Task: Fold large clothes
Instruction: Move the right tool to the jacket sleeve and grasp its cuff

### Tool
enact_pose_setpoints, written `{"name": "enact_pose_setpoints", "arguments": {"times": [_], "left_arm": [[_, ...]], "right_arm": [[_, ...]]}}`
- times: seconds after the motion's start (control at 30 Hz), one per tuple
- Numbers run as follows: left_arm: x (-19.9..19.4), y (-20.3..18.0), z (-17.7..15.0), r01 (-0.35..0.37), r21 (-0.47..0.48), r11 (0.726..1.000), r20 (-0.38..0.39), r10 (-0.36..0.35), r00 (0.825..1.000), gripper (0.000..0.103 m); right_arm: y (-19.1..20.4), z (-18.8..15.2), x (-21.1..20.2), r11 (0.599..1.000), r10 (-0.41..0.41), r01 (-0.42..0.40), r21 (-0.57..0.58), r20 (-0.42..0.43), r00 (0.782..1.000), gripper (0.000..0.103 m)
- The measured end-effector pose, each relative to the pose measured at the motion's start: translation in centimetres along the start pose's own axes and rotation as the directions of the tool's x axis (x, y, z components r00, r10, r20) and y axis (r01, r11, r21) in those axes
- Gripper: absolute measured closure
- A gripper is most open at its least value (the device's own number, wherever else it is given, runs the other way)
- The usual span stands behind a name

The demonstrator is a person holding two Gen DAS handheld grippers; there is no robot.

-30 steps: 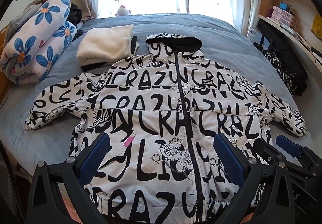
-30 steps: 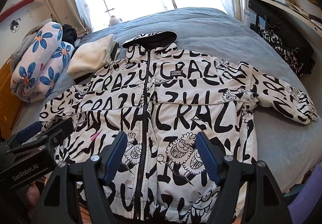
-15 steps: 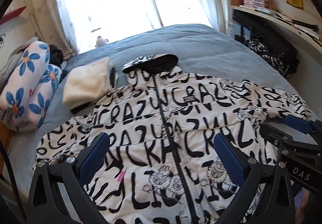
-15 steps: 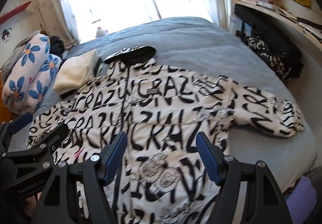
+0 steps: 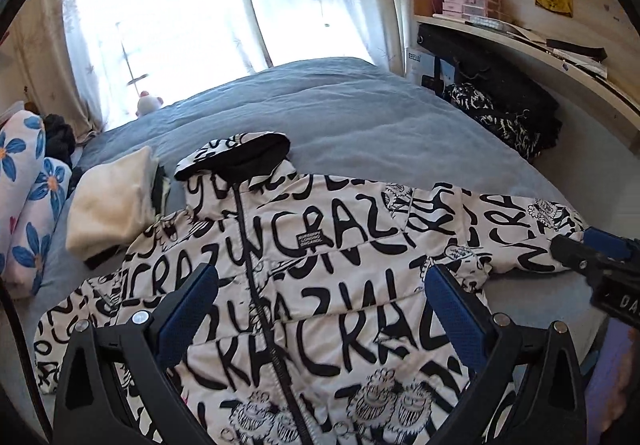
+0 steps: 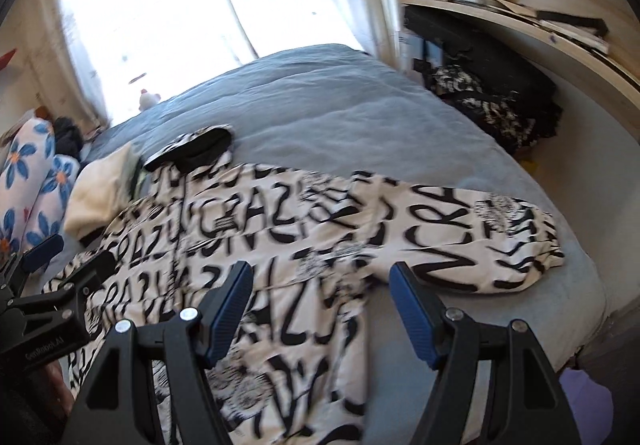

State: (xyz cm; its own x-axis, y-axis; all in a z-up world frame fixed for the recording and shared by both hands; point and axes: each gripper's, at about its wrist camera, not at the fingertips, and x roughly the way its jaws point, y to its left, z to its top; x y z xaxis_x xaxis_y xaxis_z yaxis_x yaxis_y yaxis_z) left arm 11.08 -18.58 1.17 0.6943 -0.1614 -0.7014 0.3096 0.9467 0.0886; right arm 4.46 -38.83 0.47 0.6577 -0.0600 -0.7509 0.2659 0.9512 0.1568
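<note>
- Jacket (image 5: 320,285) is lying front up and zipped on the bed (image 5: 360,113), filling the middle and lower part of both frames; hood (image 5: 244,157) is pointing toward the window at the top. Spread flat like this, seams and sleeves are readable for a first fold.
- One sleeve (image 6: 492,241) is stretching out to the right of the frame in the right wrist view, resting on the bed near its edge; the other sleeve (image 5: 76,325) is lying at lower left in the left wrist view.
- Left gripper (image 5: 320,321) is hovering over the chest area, fingers (image 5: 188,313) spread wide, holding nothing.
- Right gripper (image 6: 320,309) is hovering between the body and the right-hand sleeve, fingers (image 6: 412,317) wide apart and empty. Judgement: it is lining up on that sleeve, probably to fold it inward.
- Right wrist view is blurring, so cloth detail there is unreliable.
- Folded cream cloth (image 5: 112,205) is touching the jacket's shoulder at centre left; flowered bedding (image 5: 28,205) is sitting at the far left. Judgement: the cream piece is crowding the left-hand fold.
- No fold is made yet, judging from the flat layout.
</note>
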Motion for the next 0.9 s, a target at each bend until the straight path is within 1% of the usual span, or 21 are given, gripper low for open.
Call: {"name": "enact_pose_setpoints", "arguments": {"times": [0.07,0.13,0.2,0.27,0.33,0.4,0.47,0.57,0.63,0.7,0.73,0.83,0.9], "left_arm": [[1.7,-1.3,0.9,0.016,0.031,0.999,-0.040,-0.015,0.999,0.001],[3.5,-2.4,1.5,0.062,0.033,0.997,-0.072,-0.060,0.996,0.001],[4.6,-3.4,1.9,0.074,0.031,0.997,-0.067,-0.071,0.995,0.001],[5.6,-5.1,2.1,0.062,0.057,0.996,-0.031,-0.060,0.998,0.001],[6.5,-6.7,2.3,0.041,0.078,0.996,-0.002,-0.041,0.999,0.001],[7.7,-8.1,2.3,0.029,0.083,0.996,-0.006,-0.028,1.000,0.001],[8.9,-9.1,2.2,0.045,0.083,0.996,-0.025,-0.043,0.999,0.001],[11.1,-11.0,1.9,0.060,0.092,0.994,-0.058,-0.055,0.997,0.001],[12.1,-12.1,1.5,0.052,0.092,0.994,-0.040,-0.048,0.998,0.001],[13.1,-13.1,1.1,0.055,0.087,0.995,-0.008,-0.054,0.998,0.001],[13.6,-13.6,0.9,0.060,0.083,0.995,0.005,-0.061,0.998,0.001],[14.8,-14.7,0.7,0.072,0.083,0.994,0.002,-0.072,0.997,0.001],[15.8,-15.4,0.6,0.083,0.080,0.993,-0.020,-0.082,0.996,0.001]], "right_arm": [[-2.1,0.6,0.6,0.999,-0.023,0.023,0.037,0.000,1.000,0.032],[-4.3,1.0,1.3,0.996,-0.032,0.033,0.078,-0.009,0.999,0.032],[-7.3,1.3,2.1,0.989,-0.034,0.037,0.142,-0.025,0.999,0.032],[-10.0,1.4,2.8,0.981,-0.044,0.049,0.190,-0.031,0.999,0.032],[-12.5,1.4,3.5,0.969,-0.073,0.082,0.234,-0.046,0.996,0.032],[-15.7,1.4,4.5,0.950,-0.083,0.101,0.295,-0.070,0.994,0.032],[-18.4,1.1,5.3,0.931,-0.082,0.107,0.348,-0.087,0.993,0.032],[-23.2,0.5,6.7,0.887,-0.086,0.130,0.443,-0.119,0.989,0.032],[-25.9,-0.1,7.6,0.853,-0.079,0.137,0.504,-0.135,0.988,0.032],[-28.8,-0.8,8.5,0.809,-0.067,0.134,0.573,-0.136,0.988,0.032],[-29.6,-1.2,8.7,0.789,-0.063,0.134,0.600,-0.137,0.989,0.032],[-32.5,-2.3,10.0,0.716,-0.031,0.116,0.688,-0.134,0.990,0.032],[-34.0,-3.1,10.8,0.671,-0.019,0.112,0.733,-0.134,0.991,0.032]]}}
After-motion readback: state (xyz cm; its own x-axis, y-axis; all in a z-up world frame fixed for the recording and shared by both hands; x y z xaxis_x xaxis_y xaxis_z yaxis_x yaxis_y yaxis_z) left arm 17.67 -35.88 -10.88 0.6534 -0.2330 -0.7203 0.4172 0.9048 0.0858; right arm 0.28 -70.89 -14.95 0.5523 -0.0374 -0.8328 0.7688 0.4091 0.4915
